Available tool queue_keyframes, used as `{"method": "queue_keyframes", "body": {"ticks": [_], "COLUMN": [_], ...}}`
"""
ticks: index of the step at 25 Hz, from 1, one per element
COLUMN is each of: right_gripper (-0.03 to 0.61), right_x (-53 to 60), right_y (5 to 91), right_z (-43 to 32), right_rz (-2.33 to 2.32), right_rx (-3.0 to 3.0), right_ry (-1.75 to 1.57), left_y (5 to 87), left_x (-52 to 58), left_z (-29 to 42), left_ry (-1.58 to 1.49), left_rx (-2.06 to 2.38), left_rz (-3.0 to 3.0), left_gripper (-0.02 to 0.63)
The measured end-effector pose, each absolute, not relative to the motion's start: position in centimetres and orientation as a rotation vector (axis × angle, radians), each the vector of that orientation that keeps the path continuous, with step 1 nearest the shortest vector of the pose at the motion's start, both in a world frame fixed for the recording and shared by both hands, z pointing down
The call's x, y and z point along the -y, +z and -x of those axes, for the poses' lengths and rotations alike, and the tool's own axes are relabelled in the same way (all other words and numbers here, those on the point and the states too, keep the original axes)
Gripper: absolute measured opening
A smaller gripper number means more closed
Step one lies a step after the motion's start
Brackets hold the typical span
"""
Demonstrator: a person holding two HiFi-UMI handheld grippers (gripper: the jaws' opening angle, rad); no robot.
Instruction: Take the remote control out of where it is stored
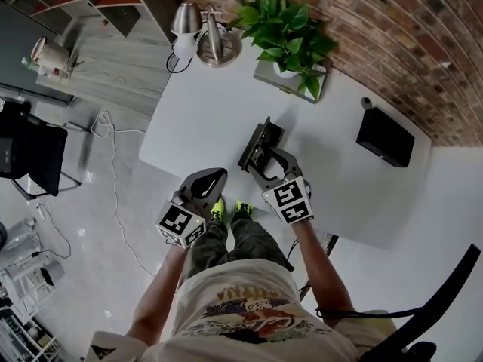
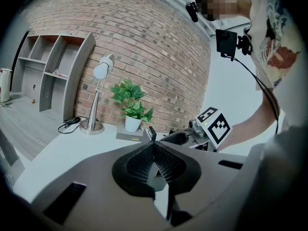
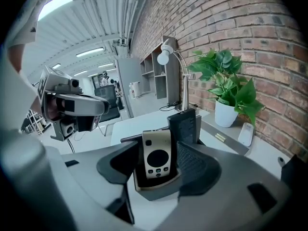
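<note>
Standing upright in the front slot of a dark grey holder [image 3: 155,191] on the white tabletop [image 1: 204,119], the cream remote control [image 3: 157,159] sits between the jaws of the right gripper [image 3: 161,152]. The jaws are spread wide on either side of it, with neither pad pressing on it. A black flat device [image 3: 184,126] stands in the same holder just behind the remote. The left gripper [image 2: 153,146] hangs at the tabletop's near edge, left of the holder, with its jaws pressed together on nothing. A potted plant [image 1: 283,29] and a desk lamp [image 1: 207,40] stand at the far side by the brick wall.
</note>
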State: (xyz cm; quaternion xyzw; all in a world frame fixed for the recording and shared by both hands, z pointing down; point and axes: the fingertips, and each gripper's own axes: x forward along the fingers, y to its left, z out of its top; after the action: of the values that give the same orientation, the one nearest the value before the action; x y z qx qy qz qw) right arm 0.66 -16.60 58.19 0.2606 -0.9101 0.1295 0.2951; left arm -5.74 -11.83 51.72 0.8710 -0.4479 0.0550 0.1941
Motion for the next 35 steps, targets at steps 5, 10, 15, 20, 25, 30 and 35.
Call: {"method": "queue_keyframes", "body": {"ticks": [5, 10, 15, 20, 25, 30, 35], "right_gripper": [0.230, 0.230, 0.230, 0.230, 0.229, 0.229, 0.229], "right_x": [16.4, 16.1, 16.2, 15.8, 15.7, 15.7, 15.7], "right_y": [58.6, 59.3, 60.5, 61.0, 61.0, 61.1, 61.7], "right_z": [-0.7, -0.6, -0.9, -0.4, -0.3, -0.4, -0.4], "right_rz": [-0.680, -0.661, -0.602, -0.553, -0.542, -0.543, -0.535], "right_rx": [2.416, 2.425, 2.417, 2.407, 2.421, 2.432, 2.426], "right_ry": [0.364, 0.368, 0.347, 0.335, 0.322, 0.344, 0.342], "left_y": [52.0, 52.1, 52.5, 52.8, 53.0, 53.0, 53.0], "left_x": [11.6, 11.1, 10.4, 10.0, 9.8, 9.7, 9.7], "left_z": [5.7, 5.5, 5.7, 5.7, 5.4, 5.3, 5.2], "left_ry": [0.154, 0.151, 0.158, 0.162, 0.161, 0.160, 0.160], "left_rx": [1.261, 1.260, 1.264, 1.268, 1.270, 1.269, 1.279], "left_rz": [-2.429, -2.420, -2.405, -2.392, -2.387, -2.386, -2.384], "left_gripper": [0.003, 0.003, 0.003, 0.003, 0.003, 0.003, 0.003]}}
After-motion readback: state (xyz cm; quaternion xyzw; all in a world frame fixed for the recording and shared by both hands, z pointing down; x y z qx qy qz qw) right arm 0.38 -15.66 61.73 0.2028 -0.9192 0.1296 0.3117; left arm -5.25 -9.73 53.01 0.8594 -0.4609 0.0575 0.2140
